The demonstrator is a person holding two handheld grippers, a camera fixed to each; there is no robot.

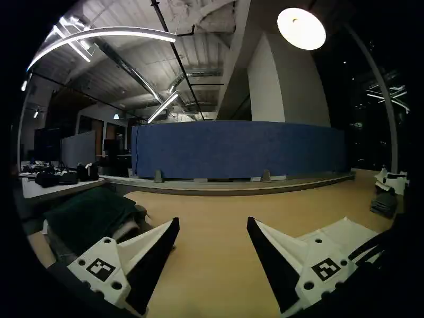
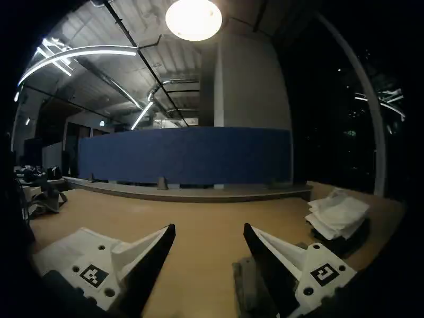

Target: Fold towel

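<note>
Nearest the lens, the left gripper [image 1: 212, 220] hangs low over the desk [image 1: 212, 254] with its jaws spread wide apart, gripping nothing; bare pale wood shows in the gap between them. In the right gripper view the right gripper [image 2: 208, 227] sits the same way, jaws parted and empty, over the same wood.

Across the back of the desk runs a long blue partition [image 1: 238, 148] on small feet, closing off the room behind it. Above it rises a broad pale pillar [image 1: 281, 85].

In the left gripper view, a dark green towel [image 1: 90, 214] lies bunched at the desk's left edge, just beyond the left jaw, resting on something pale. A second desk [image 1: 53, 188] stands past it, carrying small black items [image 1: 63, 175] too dim to tell.

In the right gripper view, a stack of folded white towels [image 2: 339, 212] sits on a dark base, right of the right jaw and apart from it. A flat white sheet [image 2: 58, 252] lies on the wood beside the left jaw, partly hidden by it. A grey cloth [image 2: 245, 289] shows at the bottom edge, touching or just under the right jaw; which one I cannot tell.

In the left gripper view, a small folded grey towel [image 1: 384, 204] rests far right, with white things behind it. A round lamp [image 1: 301, 27] glows overhead
</note>
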